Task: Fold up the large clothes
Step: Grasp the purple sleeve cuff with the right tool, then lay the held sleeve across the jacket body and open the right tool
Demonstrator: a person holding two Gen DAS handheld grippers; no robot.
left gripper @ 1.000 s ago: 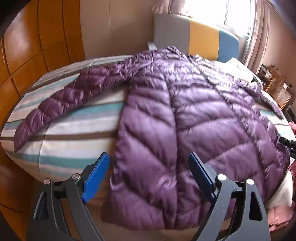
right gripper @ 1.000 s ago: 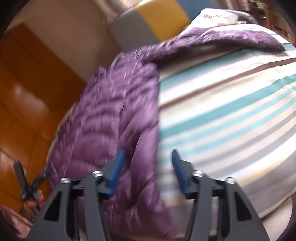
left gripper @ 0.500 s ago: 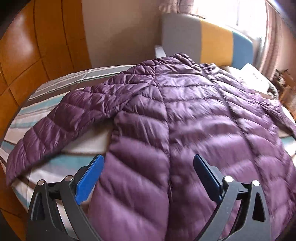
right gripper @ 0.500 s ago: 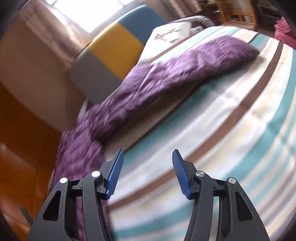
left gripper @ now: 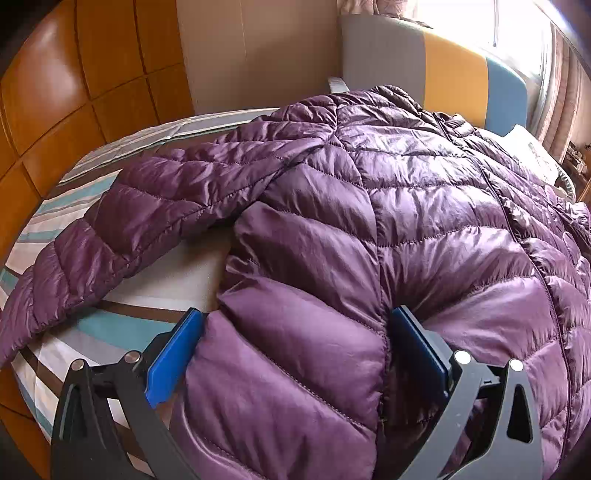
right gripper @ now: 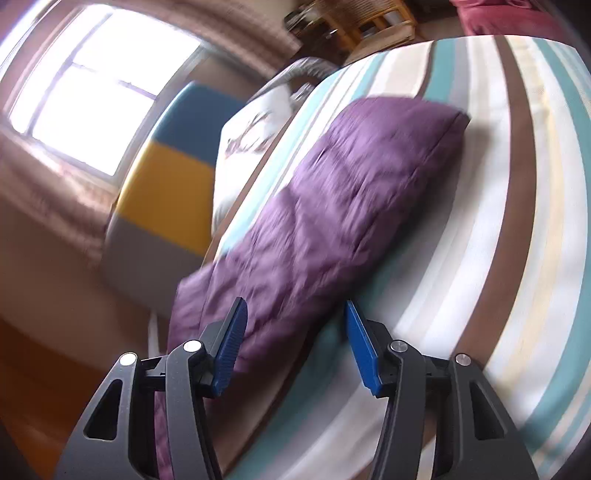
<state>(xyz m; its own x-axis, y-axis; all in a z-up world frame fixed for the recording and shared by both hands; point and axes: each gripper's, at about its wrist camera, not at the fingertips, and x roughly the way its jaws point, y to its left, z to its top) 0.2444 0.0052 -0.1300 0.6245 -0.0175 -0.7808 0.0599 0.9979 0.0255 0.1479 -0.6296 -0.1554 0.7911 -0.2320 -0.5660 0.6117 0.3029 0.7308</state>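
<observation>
A purple quilted puffer jacket (left gripper: 369, 221) lies spread on the striped bed (left gripper: 155, 291), one sleeve (left gripper: 147, 206) stretched out to the left. My left gripper (left gripper: 295, 325) is low over the jacket's near side panel. Its jaws are opening wide, with a puffy fold of the panel between them. The left pad (left gripper: 173, 354) stands at the jacket's edge and the right pad (left gripper: 421, 347) is sunk into a crease. In the blurred right wrist view the other sleeve (right gripper: 351, 192) lies across the bed (right gripper: 498, 221). My right gripper (right gripper: 295, 314) is half open, its jaws astride that sleeve's near part without pressing it.
A grey, yellow and blue headboard (left gripper: 443, 74) stands behind the jacket, with a white pillow (right gripper: 251, 122) beside it. Orange wooden panels (left gripper: 74, 92) line the left side. A bright window (right gripper: 92, 92) and wooden furniture (right gripper: 369, 22) sit beyond the bed.
The left gripper came forward and down onto the jacket and its jaws widened. The right gripper swung and rolled away from the jacket's body to the far sleeve, its gap unchanged.
</observation>
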